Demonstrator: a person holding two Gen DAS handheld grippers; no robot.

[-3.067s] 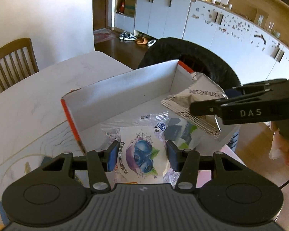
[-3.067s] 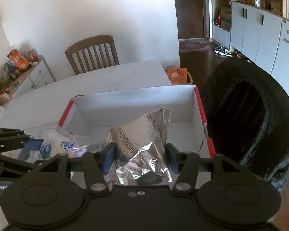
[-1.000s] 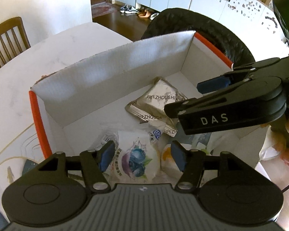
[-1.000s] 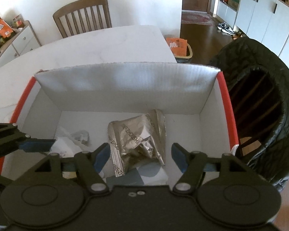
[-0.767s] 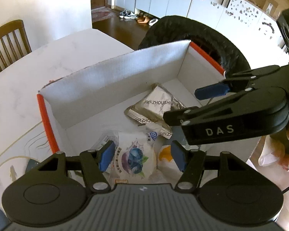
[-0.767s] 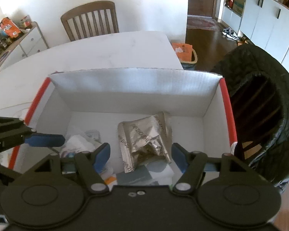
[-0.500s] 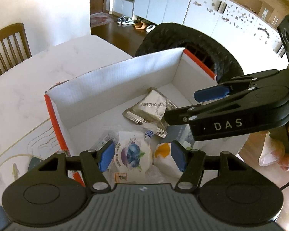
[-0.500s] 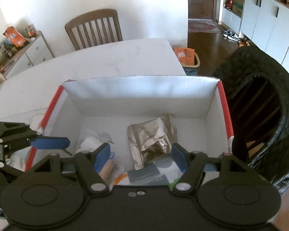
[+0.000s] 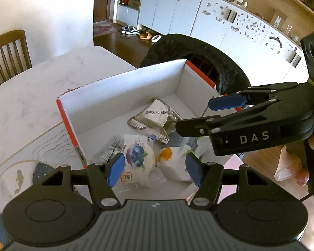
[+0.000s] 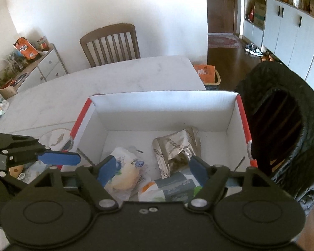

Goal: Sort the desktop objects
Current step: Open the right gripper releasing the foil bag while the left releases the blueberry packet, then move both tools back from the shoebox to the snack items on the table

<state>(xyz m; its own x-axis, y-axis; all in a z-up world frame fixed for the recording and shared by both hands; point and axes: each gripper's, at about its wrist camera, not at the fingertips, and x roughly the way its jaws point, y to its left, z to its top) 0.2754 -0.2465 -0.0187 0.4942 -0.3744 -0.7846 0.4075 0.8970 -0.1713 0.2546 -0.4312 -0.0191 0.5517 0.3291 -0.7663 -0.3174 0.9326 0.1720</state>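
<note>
Snack packets lie loose on the floor of the white cardboard box [image 10: 163, 104], the one with red edges, and that is where the sorting stands: by the look of it several items are already put away, and both claws are empty above them.

The left gripper [image 9: 155, 170] hangs over the near end of the box with its blue pads apart and nothing between them; directly beyond its fingertips sits the blueberry packet [image 9: 137, 156], and just right of that a white packet with an orange spot [image 9: 167, 163]. The left jaws are opening slightly. The right gripper [image 10: 153, 170] hovers over the same box, its jaws opening too, with no pad pressing on anything. Ahead of its right pad lies the crumpled silver foil packet [image 10: 175, 146] (lettering on it, partly legible), and ahead of its left pad a pale, soft-looking pouch [image 10: 123, 173]. Closest under it is a grey-and-white packet [image 10: 171, 187].

What is left is harder to judge. To the left of the left claw, outside the box wall, the table [image 9: 27, 104] carries a placemat with a fish drawing [image 9: 16, 179], and in the right wrist view some small bits [image 10: 16, 170] lie there behind the left claw, too obscured to name. Those may still need sorting.

The packets look light, crinkly and irregular, lying overlapped rather than stacked.
</note>
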